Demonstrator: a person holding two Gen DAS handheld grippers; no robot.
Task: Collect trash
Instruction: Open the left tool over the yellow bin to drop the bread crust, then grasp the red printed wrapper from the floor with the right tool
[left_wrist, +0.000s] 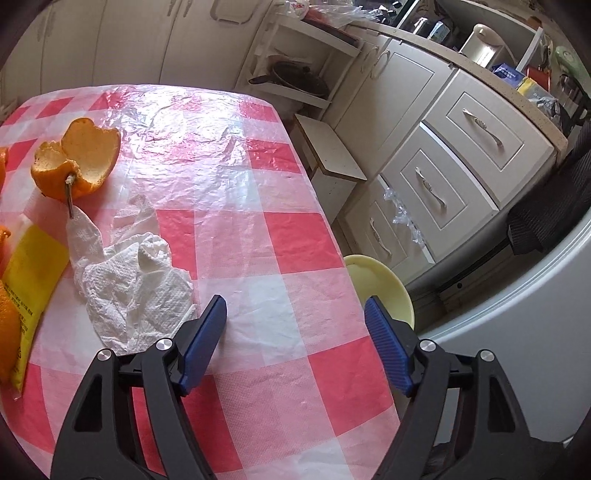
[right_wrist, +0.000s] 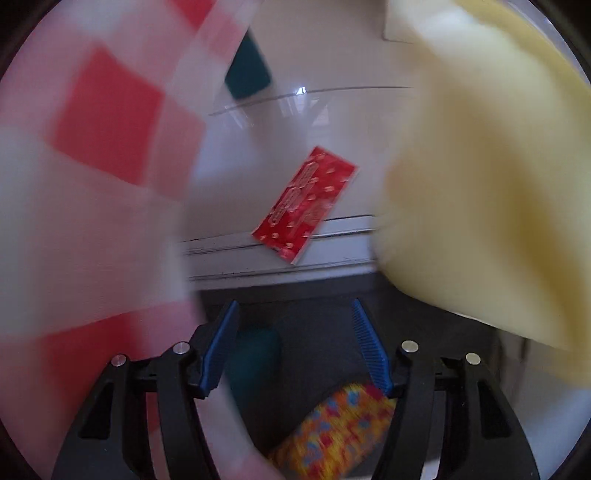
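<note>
Two wrist views recorded. Left view, left to right: yellow packet (left_wrist: 27, 291) at the table's far left edge, orange peel (left_wrist: 79, 158) beyond it, crumpled paper towel (left_wrist: 129, 280) touching the peel's stem end and lying just left of the left gripper (left_wrist: 295, 314). Its jaws stood released, nothing between them, only the red-checked tablecloth (left_wrist: 229, 229) beneath. Pale yellow bowl (left_wrist: 384, 284) sat off the table's right edge, just behind the right pad. Right view, heavily blurred: tablecloth edge at left, red wrapper (right_wrist: 304, 205) at centre, ahead of the right gripper (right_wrist: 295, 314) and clear of its pads. Jaws released, empty. Yellow bowl (right_wrist: 480, 184) filled the right side.
</note>
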